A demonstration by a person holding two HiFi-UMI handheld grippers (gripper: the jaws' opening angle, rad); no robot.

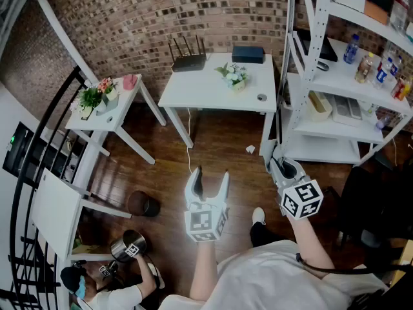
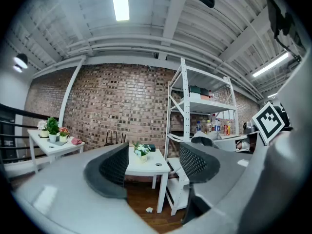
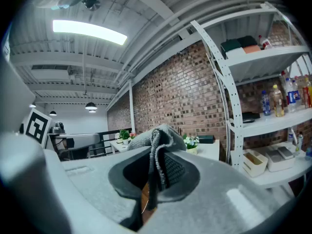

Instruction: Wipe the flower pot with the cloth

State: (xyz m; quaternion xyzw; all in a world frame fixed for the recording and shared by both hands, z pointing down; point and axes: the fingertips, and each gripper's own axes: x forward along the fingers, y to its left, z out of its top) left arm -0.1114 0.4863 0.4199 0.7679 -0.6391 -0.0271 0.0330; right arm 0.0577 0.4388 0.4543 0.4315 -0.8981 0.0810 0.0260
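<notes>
R gripper is clamped on the grey cloth. L gripper has its jaws apart w/ nothing between. Flower pot sits on the white table, well ahead. I should close in, steady the pot w/ L and keep the cloth pinched firm.

Open wood floor ahead, up to the white table. Bare tabletop in front of the flower pot; router and dark box along the back edge. Shelf rack close at right, blocking there.
</notes>
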